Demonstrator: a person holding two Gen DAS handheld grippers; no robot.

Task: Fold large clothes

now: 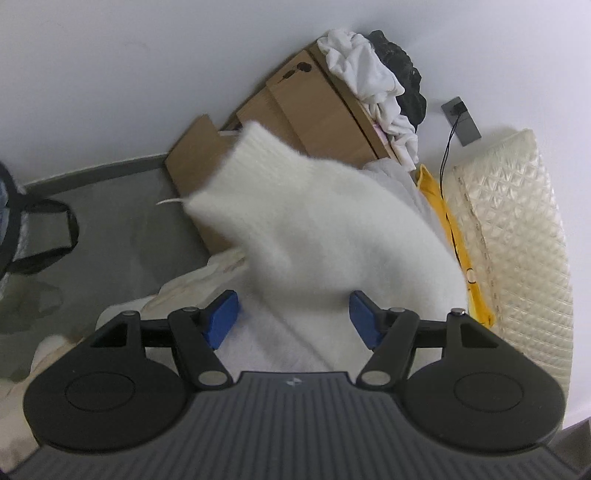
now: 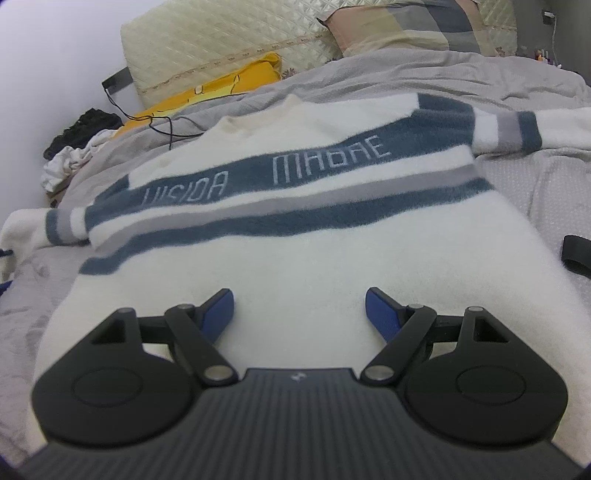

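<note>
A fluffy white sweater (image 2: 295, 258) with blue and grey stripes and lettering lies spread flat on the grey bedspread (image 2: 535, 177), both sleeves stretched out sideways. My right gripper (image 2: 299, 310) hovers open over its plain lower half, nothing between the blue pads. In the left wrist view, a white sleeve (image 1: 314, 229) with a ribbed cuff runs away from my left gripper (image 1: 291, 317), blurred by motion. The sleeve passes between the wide-apart blue pads, and they do not pinch it.
A cardboard box (image 1: 306, 110) heaped with white clothes (image 1: 369, 81) and a black garment (image 1: 402, 70) stands beside the bed. A yellow item (image 2: 207, 88), a black cable (image 2: 166, 125), a quilted cream headboard (image 1: 517, 240) and a pillow (image 2: 406, 26) are near. Grey floor (image 1: 110, 229) lies left.
</note>
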